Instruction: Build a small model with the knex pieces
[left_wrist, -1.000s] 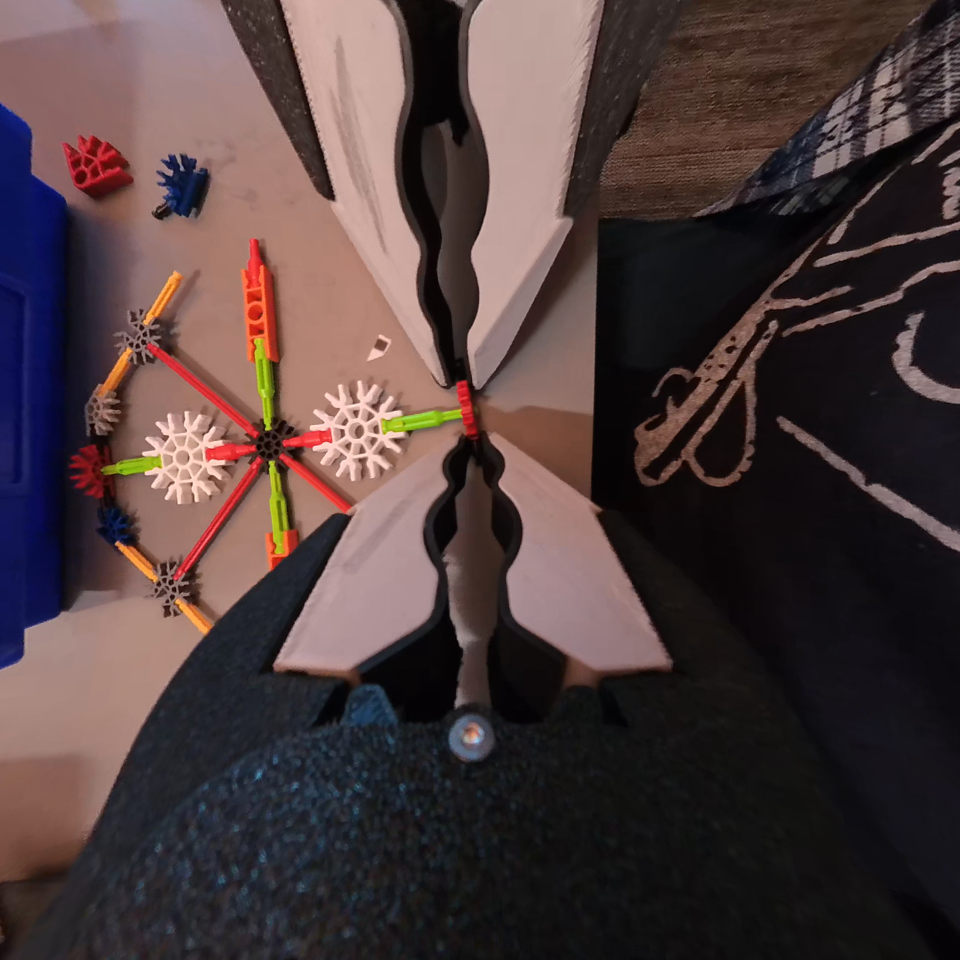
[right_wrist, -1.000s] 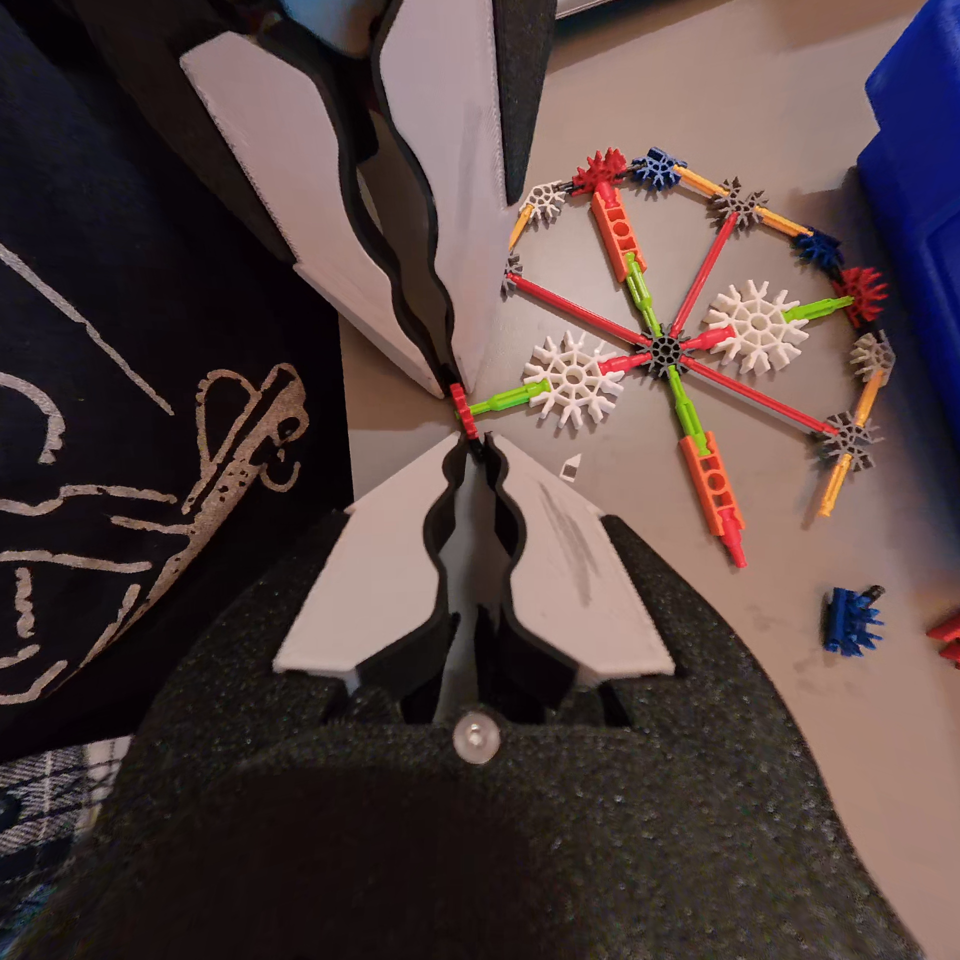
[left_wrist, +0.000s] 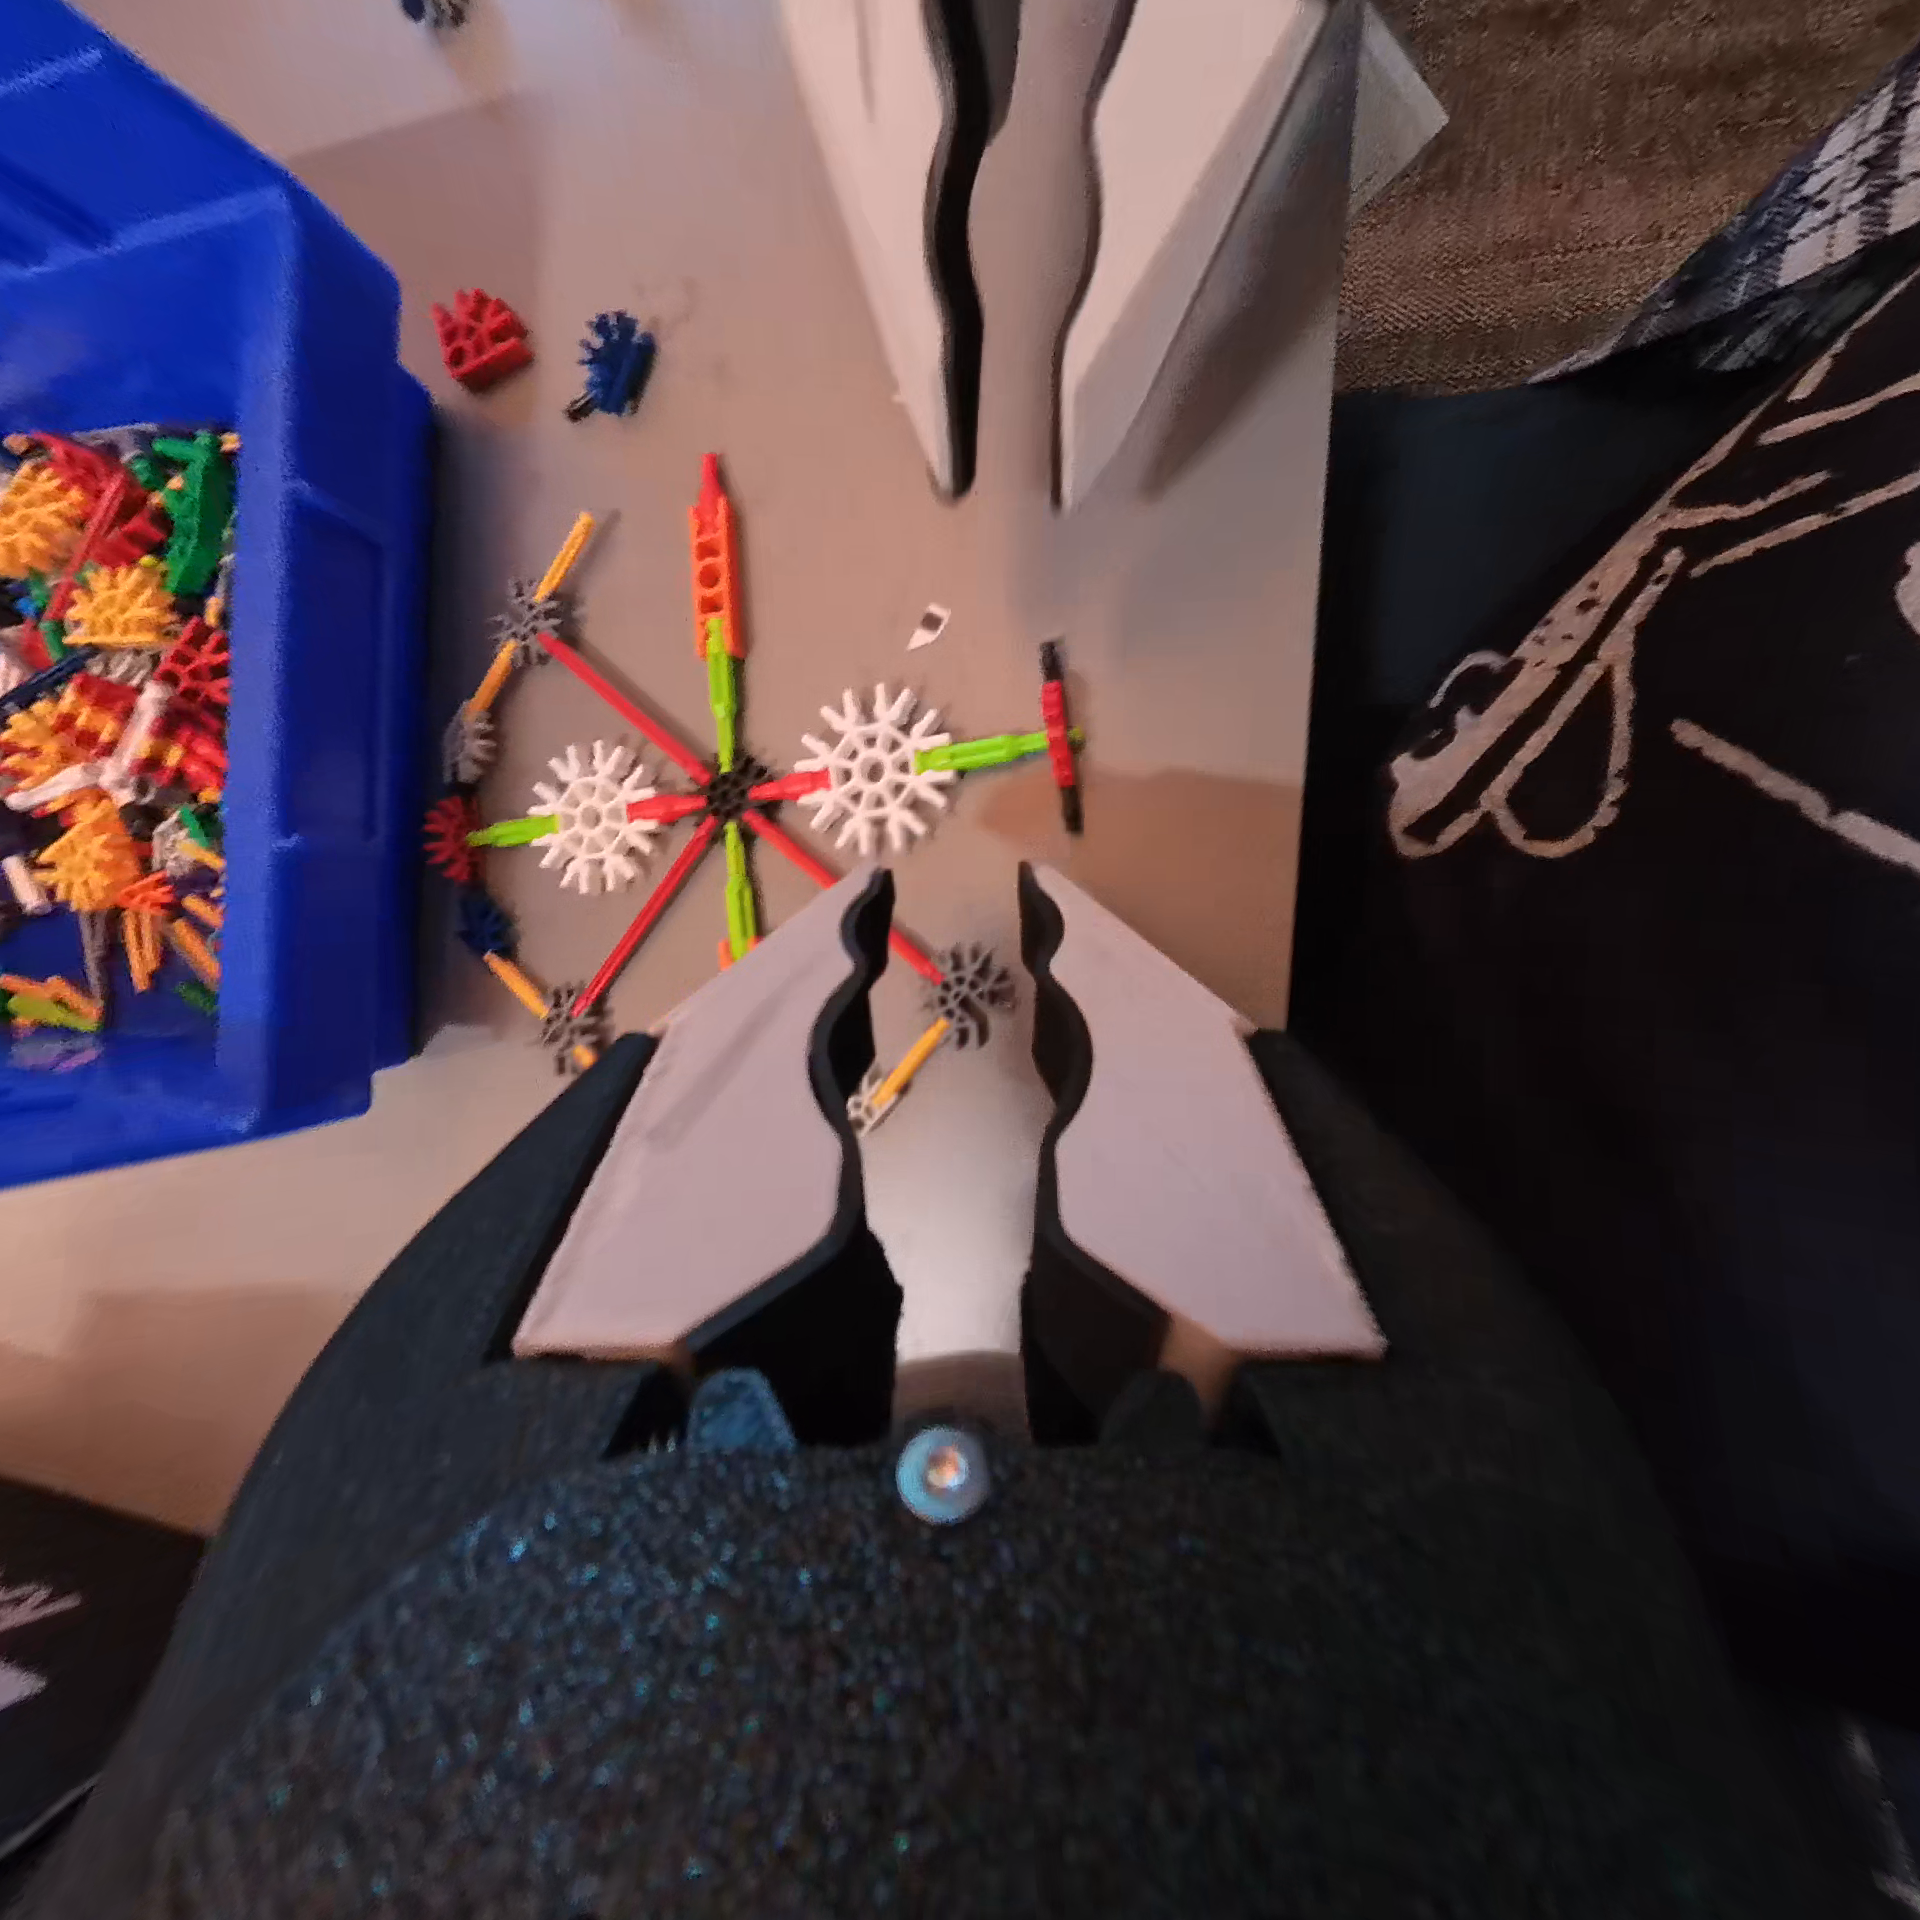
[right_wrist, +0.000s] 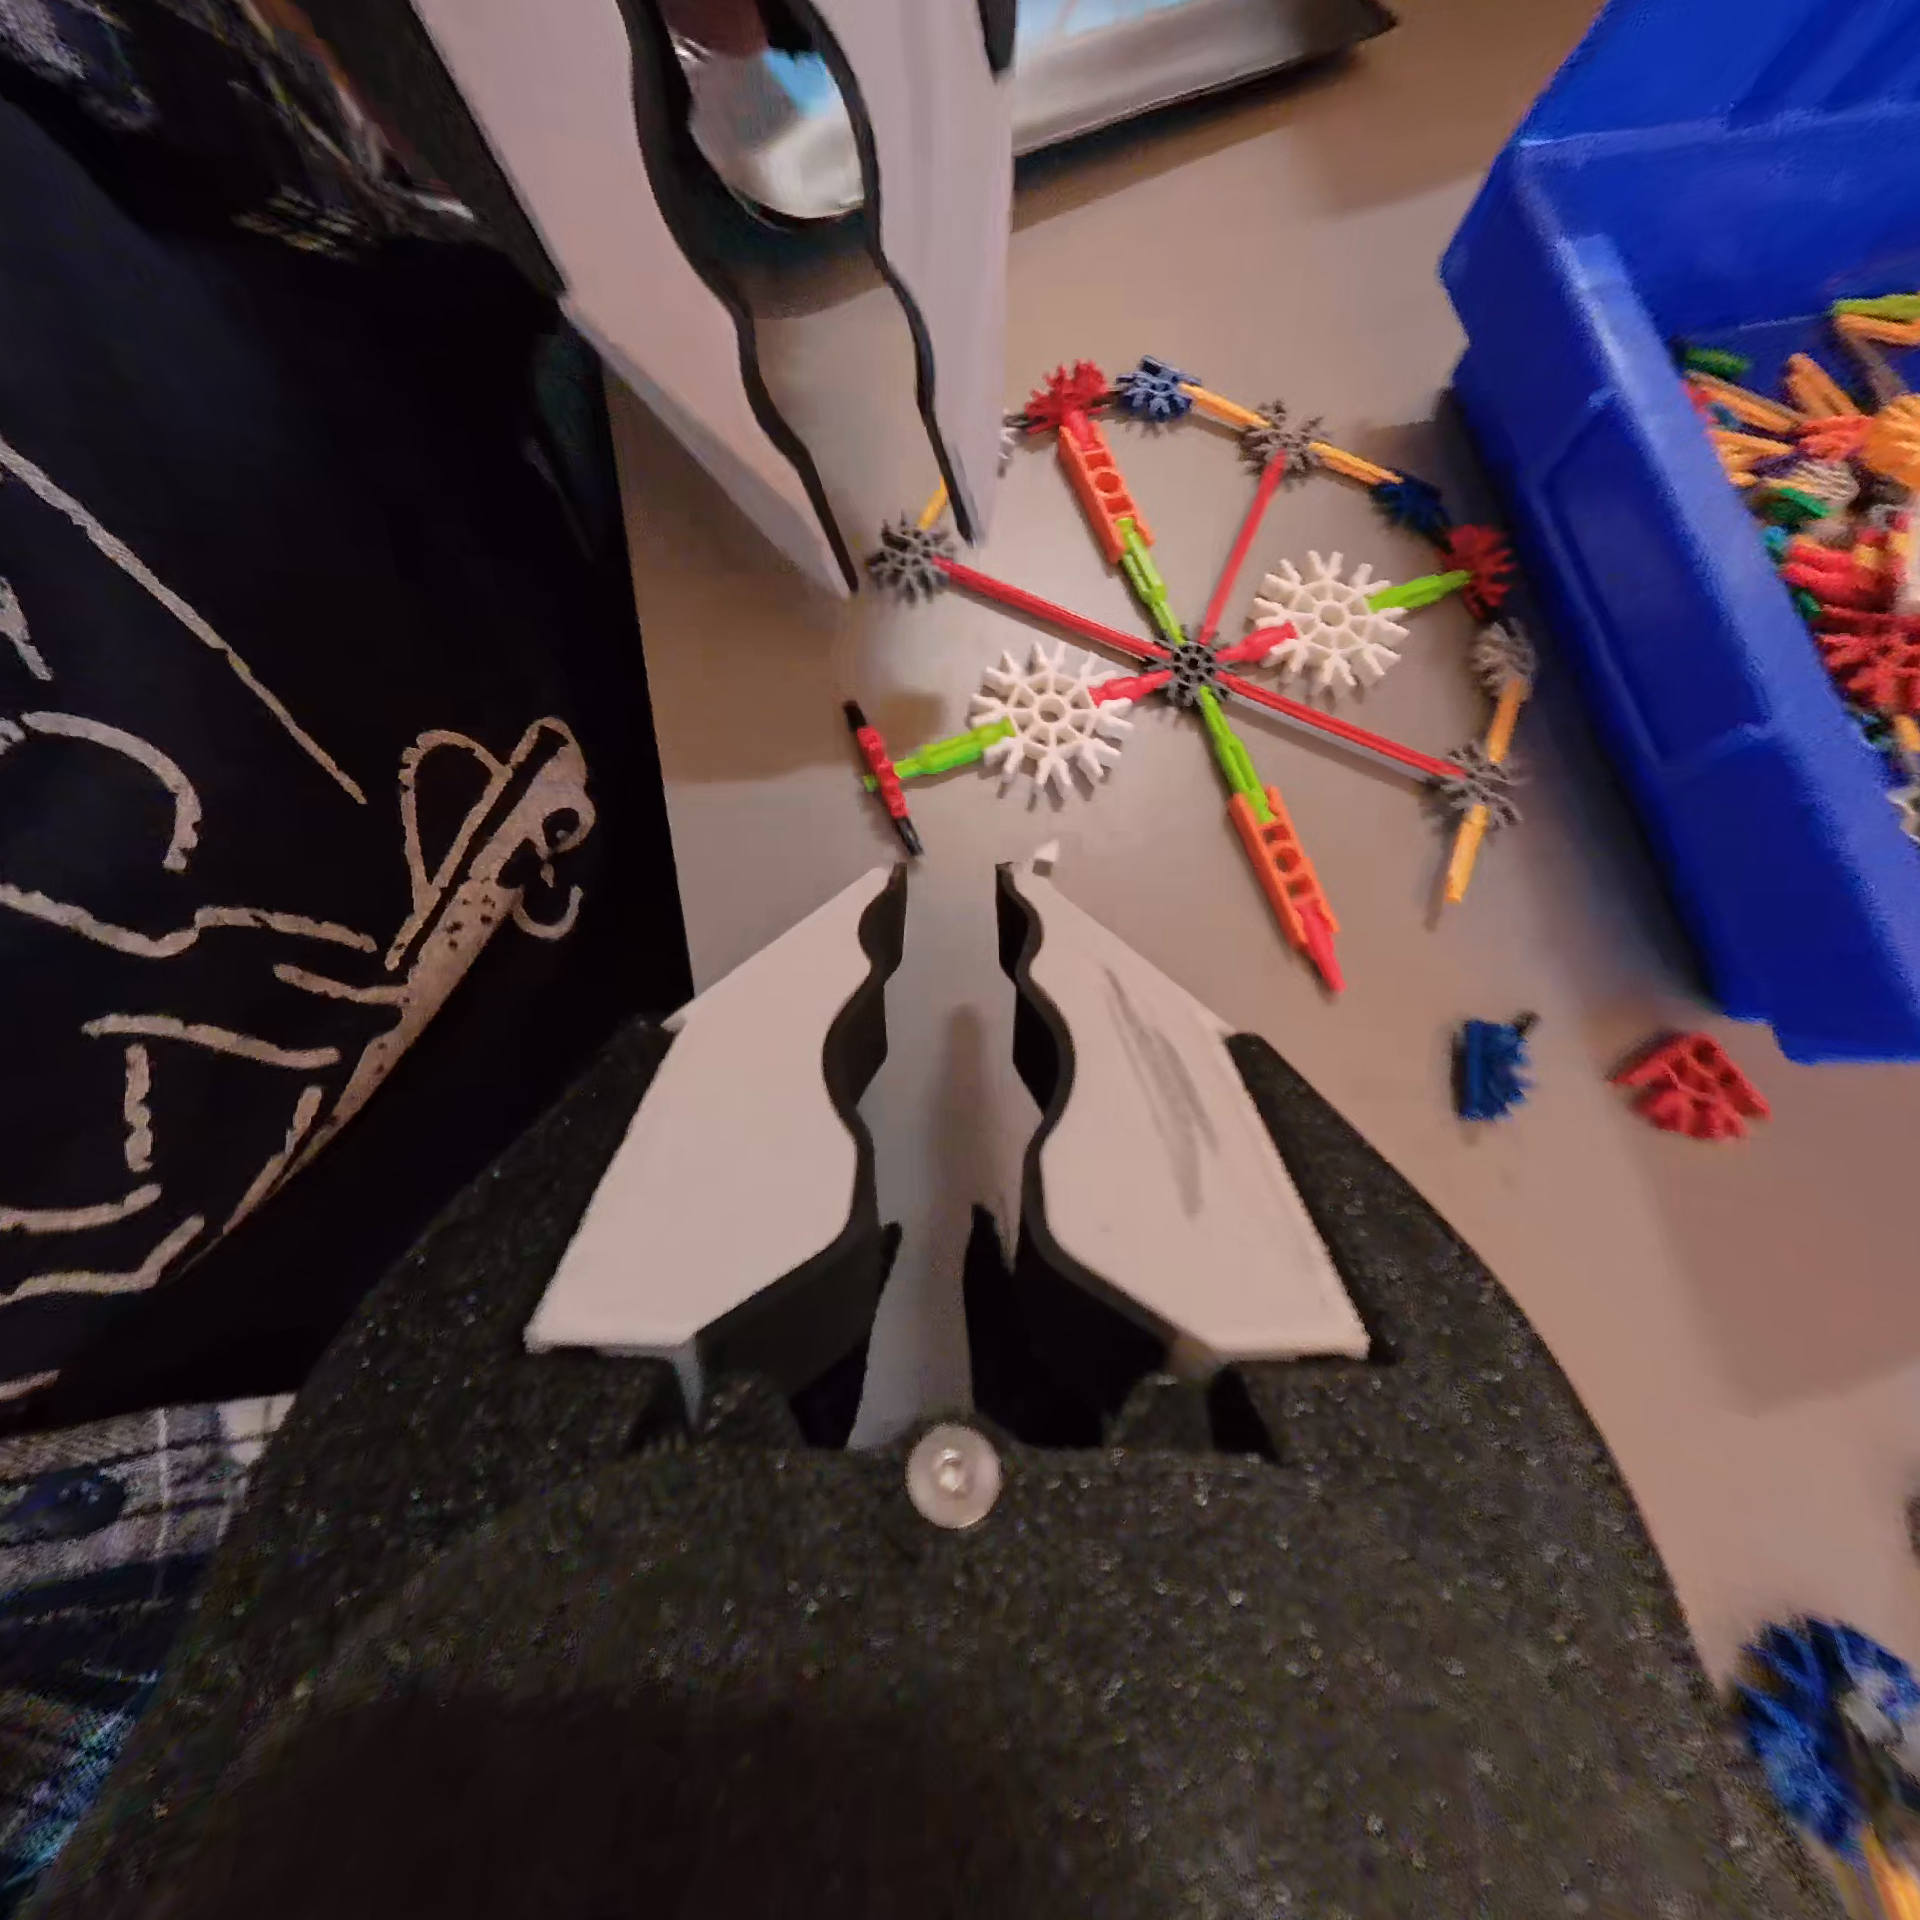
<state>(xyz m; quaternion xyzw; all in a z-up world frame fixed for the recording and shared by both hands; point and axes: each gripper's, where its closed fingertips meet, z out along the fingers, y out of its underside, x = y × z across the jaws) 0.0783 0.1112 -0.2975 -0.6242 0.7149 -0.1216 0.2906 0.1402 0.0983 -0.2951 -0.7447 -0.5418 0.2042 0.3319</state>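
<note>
Between both sets of fingers, left gripper (left_wrist: 951, 894) and right gripper (right_wrist: 948, 883) parted and empty, sits the flat rod-and-connector wheel (left_wrist: 727, 790) on the counter (left_wrist: 1174, 582), looks light, snap-fit, so grab its red end connector (right_wrist: 883, 774).

Warm, dim indoor light; soft shadows fall on the counter (left_wrist: 1164, 644). Motion blur smears both views (wide-angle edges bend).

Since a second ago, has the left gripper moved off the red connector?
Yes. The left gripper has opened and backed away from the red connector, which remains on the green rod; it now frames a grey connector.
</note>
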